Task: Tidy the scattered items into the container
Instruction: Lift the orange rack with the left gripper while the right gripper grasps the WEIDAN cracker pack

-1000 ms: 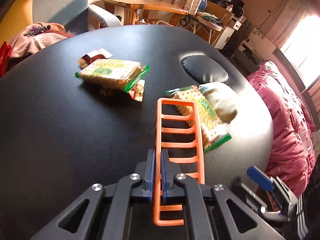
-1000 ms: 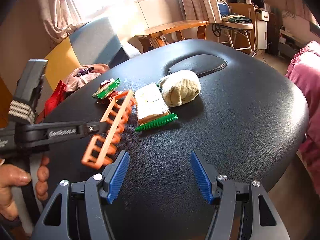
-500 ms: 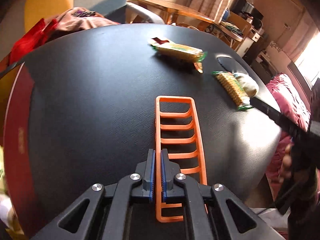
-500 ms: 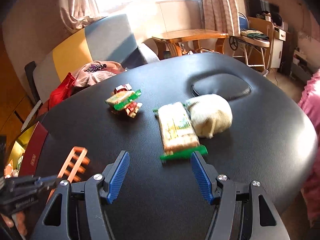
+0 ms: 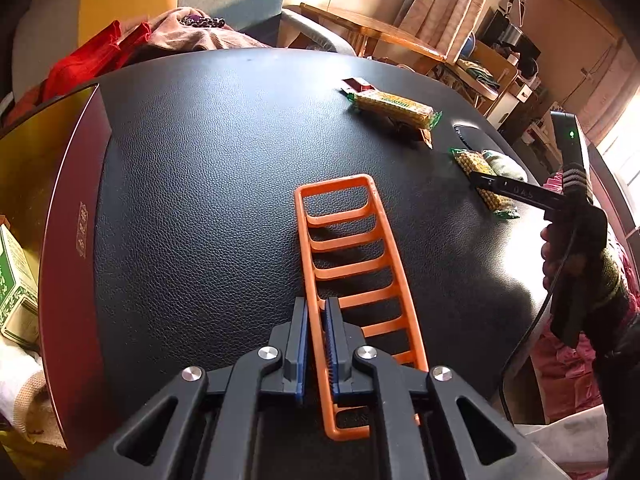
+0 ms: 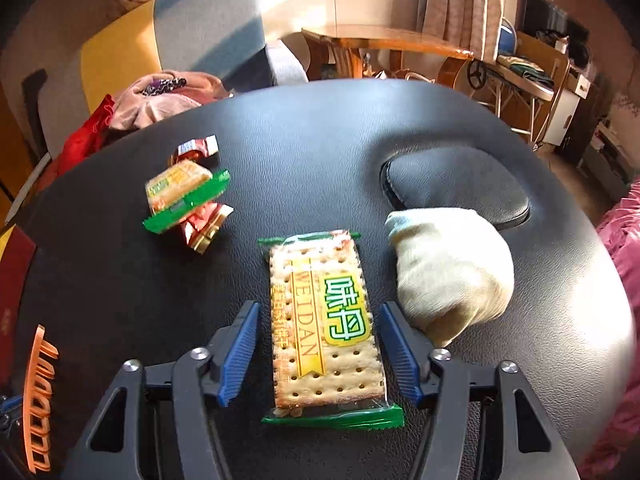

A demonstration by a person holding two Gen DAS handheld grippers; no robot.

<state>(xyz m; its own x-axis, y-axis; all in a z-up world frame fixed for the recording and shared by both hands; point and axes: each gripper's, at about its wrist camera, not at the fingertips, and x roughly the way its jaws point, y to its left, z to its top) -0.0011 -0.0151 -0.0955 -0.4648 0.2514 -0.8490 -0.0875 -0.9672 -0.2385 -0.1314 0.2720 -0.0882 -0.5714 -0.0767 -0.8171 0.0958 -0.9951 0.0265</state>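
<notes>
The orange ladder-shaped rack (image 5: 352,264) is held by one long side rail between the blue pads of the left gripper (image 5: 316,344), which is closed tightly on it; the rack is kept just above the black padded table (image 5: 192,208). At the left edge of the table the dark red container (image 5: 76,216) is seen, with a green box (image 5: 10,280) inside it. The jaws of the right gripper (image 6: 318,354) are closing, and the cracker packet (image 6: 324,320) with green ends is placed between them, but it is not yet touched by the pads. A cream rolled sock (image 6: 452,276) is lying just beside this packet, on its right. Further on the table, a second cracker packet (image 6: 184,196) is resting on small red wrappers (image 6: 204,228).
</notes>
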